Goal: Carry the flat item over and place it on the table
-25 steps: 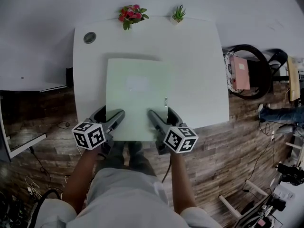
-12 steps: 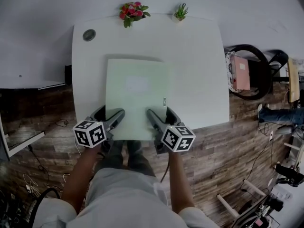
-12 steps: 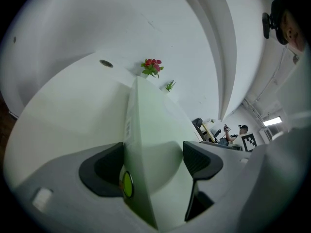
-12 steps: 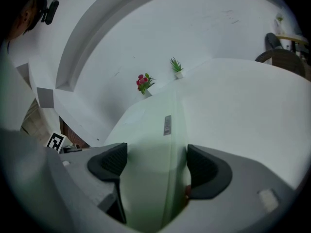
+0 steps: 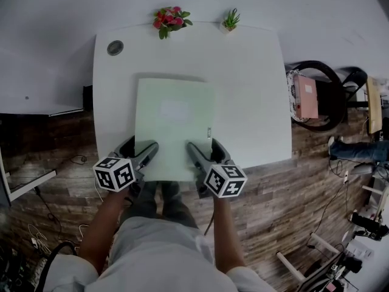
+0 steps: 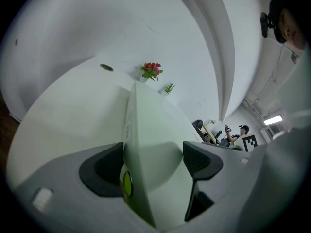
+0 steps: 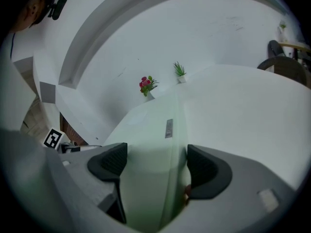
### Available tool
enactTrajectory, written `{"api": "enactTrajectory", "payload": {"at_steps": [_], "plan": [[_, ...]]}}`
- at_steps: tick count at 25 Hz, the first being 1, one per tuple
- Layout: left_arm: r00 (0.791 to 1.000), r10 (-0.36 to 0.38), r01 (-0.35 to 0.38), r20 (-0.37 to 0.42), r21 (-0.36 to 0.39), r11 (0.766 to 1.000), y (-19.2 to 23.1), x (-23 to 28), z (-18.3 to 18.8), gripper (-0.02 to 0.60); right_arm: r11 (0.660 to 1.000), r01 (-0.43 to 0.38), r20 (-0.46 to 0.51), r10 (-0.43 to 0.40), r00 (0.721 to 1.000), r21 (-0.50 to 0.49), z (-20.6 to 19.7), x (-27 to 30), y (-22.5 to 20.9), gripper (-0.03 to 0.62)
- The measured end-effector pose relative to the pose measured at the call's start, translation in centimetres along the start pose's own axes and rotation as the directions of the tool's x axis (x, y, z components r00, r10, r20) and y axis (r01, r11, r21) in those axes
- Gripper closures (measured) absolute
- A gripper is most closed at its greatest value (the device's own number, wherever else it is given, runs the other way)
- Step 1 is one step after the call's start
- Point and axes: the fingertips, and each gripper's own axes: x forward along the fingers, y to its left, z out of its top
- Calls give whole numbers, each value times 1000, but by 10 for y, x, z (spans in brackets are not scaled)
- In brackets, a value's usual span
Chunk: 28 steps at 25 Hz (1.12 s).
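Note:
The flat item (image 5: 175, 126) is a pale green board lying over the white table (image 5: 249, 78), its near edge overhanging the table's front. My left gripper (image 5: 136, 149) holds its near left corner and my right gripper (image 5: 203, 148) its near right corner. In the left gripper view the flat item (image 6: 155, 144) fills the gap of the left gripper (image 6: 153, 164), pressed against the left pad. In the right gripper view the flat item (image 7: 150, 144) sits between the pads of the right gripper (image 7: 155, 166). A small label (image 5: 209, 130) shows near the board's right edge.
Pink flowers (image 5: 170, 18) and a small green plant (image 5: 230, 18) stand at the table's far edge, and a round grommet (image 5: 115, 47) sits at its far left. A black chair (image 5: 319, 72) with a pink item (image 5: 305, 96) stands to the right on the wooden floor.
My right gripper has drifted slightly left and toward me. The board and the left gripper have hardly moved.

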Motion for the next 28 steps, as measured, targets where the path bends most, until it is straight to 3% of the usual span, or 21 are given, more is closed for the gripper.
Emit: {"api": "enactTrajectory", "payload": {"at_steps": [16, 18, 23, 25, 28], "plan": [[991, 26, -37, 129, 85, 996, -15, -43, 26, 217, 999, 35, 110, -32, 993, -30, 24, -47, 6, 237], [988, 33, -48, 154, 95, 994, -19, -51, 29, 301, 998, 40, 132, -35, 991, -39, 28, -54, 11, 262], [978, 70, -94, 198, 113, 989, -24, -71, 35, 435, 996, 69, 204, -55, 977, -60, 41, -77, 19, 467], [972, 97, -124, 212, 118, 985, -25, -79, 39, 545, 995, 80, 233, -63, 971, -65, 46, -87, 21, 519], [968, 106, -142, 227, 144, 979, -30, -87, 44, 577, 994, 90, 267, -69, 961, -68, 54, -99, 23, 572]]}}
